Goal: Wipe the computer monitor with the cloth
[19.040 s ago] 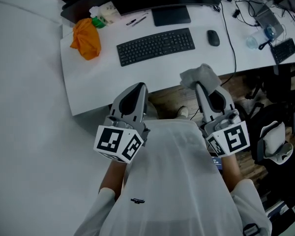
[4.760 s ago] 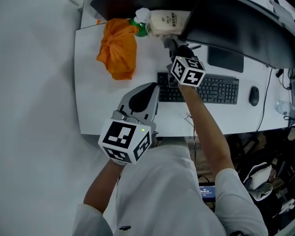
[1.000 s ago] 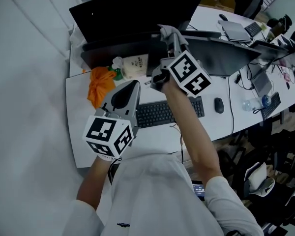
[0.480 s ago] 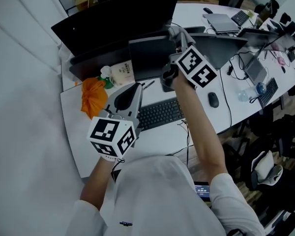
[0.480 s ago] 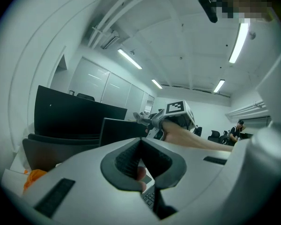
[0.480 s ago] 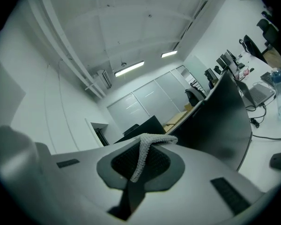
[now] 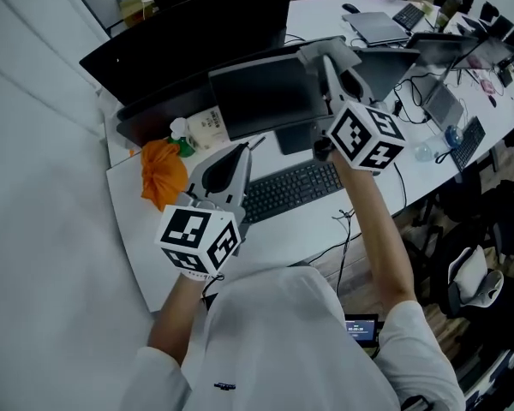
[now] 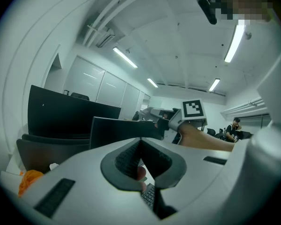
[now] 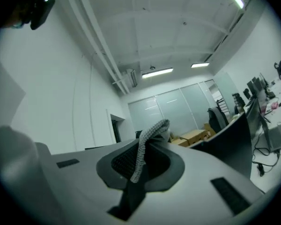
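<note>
Head view: the right tool (image 7: 327,56) pinches the grey knitted cloth (image 7: 313,51) by the upper right corner of the dark flat computer monitor (image 7: 261,101), whose screen stretches leftward. The left tool (image 7: 236,151), pressed together and empty, hangs farther off over the white desk (image 7: 283,229).

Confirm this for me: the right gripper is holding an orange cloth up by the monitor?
Not orange: the right gripper holds a grey cloth up by the monitor, as the right gripper view shows. The orange bundle lies on the desk.
</note>
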Demonstrator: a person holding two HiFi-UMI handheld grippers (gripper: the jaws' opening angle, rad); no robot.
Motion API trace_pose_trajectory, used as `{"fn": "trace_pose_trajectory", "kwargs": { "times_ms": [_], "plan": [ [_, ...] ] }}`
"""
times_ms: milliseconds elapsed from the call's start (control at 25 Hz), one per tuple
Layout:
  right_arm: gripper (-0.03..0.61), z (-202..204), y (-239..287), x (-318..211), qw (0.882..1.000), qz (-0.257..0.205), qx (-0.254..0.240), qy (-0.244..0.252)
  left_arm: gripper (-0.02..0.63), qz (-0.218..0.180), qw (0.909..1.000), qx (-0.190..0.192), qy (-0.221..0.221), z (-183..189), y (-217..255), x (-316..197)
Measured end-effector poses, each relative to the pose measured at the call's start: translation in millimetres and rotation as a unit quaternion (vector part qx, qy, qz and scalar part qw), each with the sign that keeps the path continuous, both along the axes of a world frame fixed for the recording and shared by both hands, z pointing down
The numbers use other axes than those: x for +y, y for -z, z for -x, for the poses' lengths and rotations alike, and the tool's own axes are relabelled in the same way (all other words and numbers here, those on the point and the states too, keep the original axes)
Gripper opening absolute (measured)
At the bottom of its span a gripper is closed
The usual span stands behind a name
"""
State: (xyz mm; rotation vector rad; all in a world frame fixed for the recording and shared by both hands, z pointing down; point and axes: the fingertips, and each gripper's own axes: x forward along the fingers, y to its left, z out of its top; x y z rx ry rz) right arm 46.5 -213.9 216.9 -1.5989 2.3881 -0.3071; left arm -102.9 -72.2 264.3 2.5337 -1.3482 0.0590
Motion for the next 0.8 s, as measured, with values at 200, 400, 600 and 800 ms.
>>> {"fn": "trace_pose_trajectory", "kwargs": {
  "times_ms": [200, 400, 600, 800],
  "plan": [
    [0.021, -9.8, 5.5, 42.3, 0.997, -0.022, 0.056, 0.040, 0.014, 0.009, 0.9999, 0.008, -0.004, -2.1, -7.5, 3.6],
    [0.021, -32.9, -15.5, 89.7, 0.991, -0.021, 0.124, 0.054, 0.014, 0.008, 0.9999, 0.001, -0.015, -5.6, -10.6, 13.3],
    [0.021, -47.3, -35.9, 142.0, 0.987, -0.003, 0.142, 0.069, 0.014, 0.021, 0.9996, 0.007, -0.019, -7.3, -23.0, 20.9],
    [0.011, -50.1, -45.3, 185.4, 0.987, 0.010, 0.138, 0.084, 0.014, 0.018, 0.9994, -0.006, -0.029, -12.8, -26.7, 38.1]
  ]
}}
